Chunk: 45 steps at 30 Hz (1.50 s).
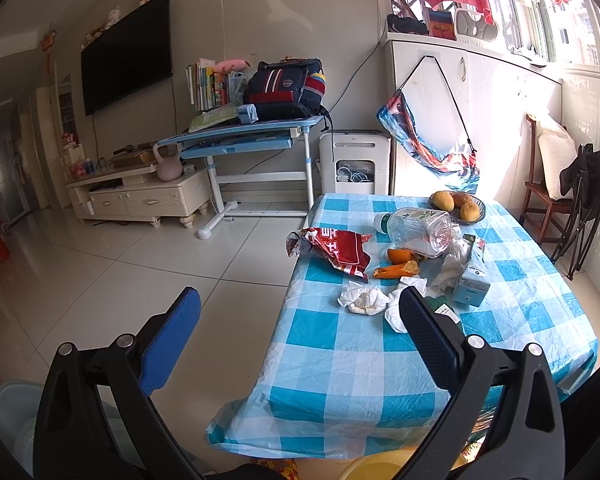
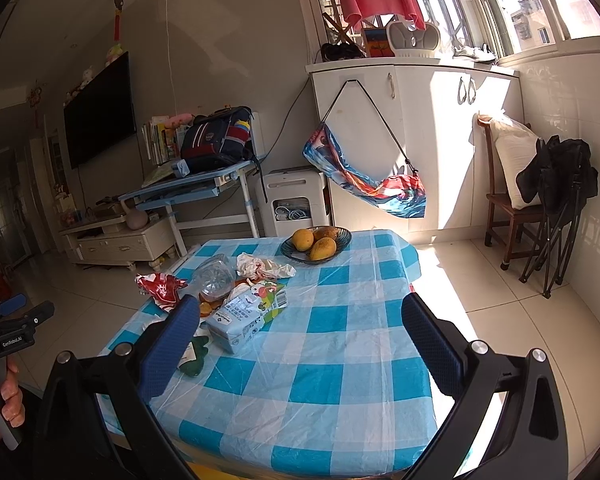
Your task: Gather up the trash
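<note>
Both grippers hang spread wide and hold nothing. The left gripper [image 1: 300, 308] sits off the near-left corner of the table [image 1: 340, 380], its left finger over the floor tiles and its right finger over the checked cloth. The trash lies just ahead of that right finger. A crumpled tissue [image 1: 362, 299] is a little to the finger's left, and a second white wad [image 1: 404, 304] touches the fingertip as seen from this camera; whether they really meet I cannot tell. A milk carton [image 1: 472, 276] lies just to the right of the tip. Farther ahead sit orange peels [image 1: 398, 264], a red snack wrapper [image 1: 336, 250] off to the left, and a clear plastic bottle [image 1: 418, 226] lying on its side. Beyond the bottle stands a bowl of mangoes [image 1: 458, 202].

The right gripper [image 2: 300, 312] hovers over the near part of the table with bare cloth between its fingers. In its view the carton [image 2: 246, 316] lies just beside the left fingertip. The wrapper [image 2: 160, 286] and the bottle [image 2: 214, 276] sit ahead to the left. A crumpled paper [image 2: 260, 266] lies beyond them, and the bowl [image 2: 316, 242] is straight ahead near the far edge. At the far left a hand [image 2: 4, 396] grips the other gripper's handle.
</note>
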Each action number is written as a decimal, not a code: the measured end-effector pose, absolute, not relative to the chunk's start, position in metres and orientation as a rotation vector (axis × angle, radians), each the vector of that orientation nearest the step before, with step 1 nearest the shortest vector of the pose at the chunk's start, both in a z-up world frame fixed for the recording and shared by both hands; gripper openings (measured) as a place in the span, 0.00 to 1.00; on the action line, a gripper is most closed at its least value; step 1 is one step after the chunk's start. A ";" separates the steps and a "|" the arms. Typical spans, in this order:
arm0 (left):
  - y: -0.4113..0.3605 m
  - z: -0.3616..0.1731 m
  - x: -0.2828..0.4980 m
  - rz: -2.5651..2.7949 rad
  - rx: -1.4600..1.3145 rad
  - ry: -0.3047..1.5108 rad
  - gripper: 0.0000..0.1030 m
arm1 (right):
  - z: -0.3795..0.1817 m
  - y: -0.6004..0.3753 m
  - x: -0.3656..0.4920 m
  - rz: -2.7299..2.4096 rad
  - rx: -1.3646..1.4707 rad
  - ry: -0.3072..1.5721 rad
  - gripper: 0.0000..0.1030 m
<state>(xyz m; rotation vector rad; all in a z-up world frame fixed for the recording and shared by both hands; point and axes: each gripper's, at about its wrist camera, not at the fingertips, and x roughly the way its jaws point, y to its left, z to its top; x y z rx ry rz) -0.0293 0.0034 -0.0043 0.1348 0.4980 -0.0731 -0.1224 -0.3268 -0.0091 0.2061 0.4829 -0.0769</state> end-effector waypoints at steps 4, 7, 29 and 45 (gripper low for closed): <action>0.004 -0.005 -0.030 -0.074 0.135 0.498 0.93 | -0.008 -0.327 -0.123 -0.077 0.207 0.483 0.94; 0.004 -0.005 -0.030 -0.074 0.134 0.498 0.93 | -0.008 -0.327 -0.123 -0.077 0.206 0.483 0.94; -0.007 -0.012 0.000 -0.169 0.071 0.596 0.93 | -0.014 -0.351 -0.095 -0.032 0.234 0.614 0.94; -0.023 -0.038 0.032 -0.161 0.133 0.677 0.93 | -0.019 -0.307 -0.087 0.148 0.157 0.670 0.94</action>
